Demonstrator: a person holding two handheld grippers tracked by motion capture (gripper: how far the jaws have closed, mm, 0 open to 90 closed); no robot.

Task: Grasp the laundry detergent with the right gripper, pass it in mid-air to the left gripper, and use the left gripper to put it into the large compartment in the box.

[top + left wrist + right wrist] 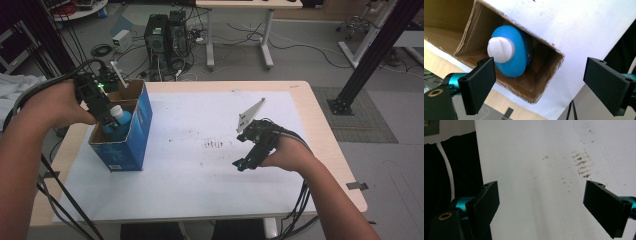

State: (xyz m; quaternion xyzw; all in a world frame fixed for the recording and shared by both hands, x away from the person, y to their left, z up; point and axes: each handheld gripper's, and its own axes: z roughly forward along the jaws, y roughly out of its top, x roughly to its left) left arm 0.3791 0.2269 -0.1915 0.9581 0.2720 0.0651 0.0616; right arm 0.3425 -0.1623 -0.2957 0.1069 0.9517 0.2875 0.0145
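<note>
At the left edge of the white sheet (200, 170) we find the blue box (131, 145), open-topped, with the blue bottle (511, 55) standing inside, white cap up. Above it we note the left gripper (536, 82), jaws wide, gripping nothing. At right, the right gripper (541, 207) hovers over brown smudges (581, 166), jaws wide and empty.

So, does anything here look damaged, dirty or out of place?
Two small things. The white sheet has a patch of brown marks near its middle, like rubbed stains. The box has a ragged, torn cardboard rim. The blue bottle sits inside it, and nothing is spilled.
</note>
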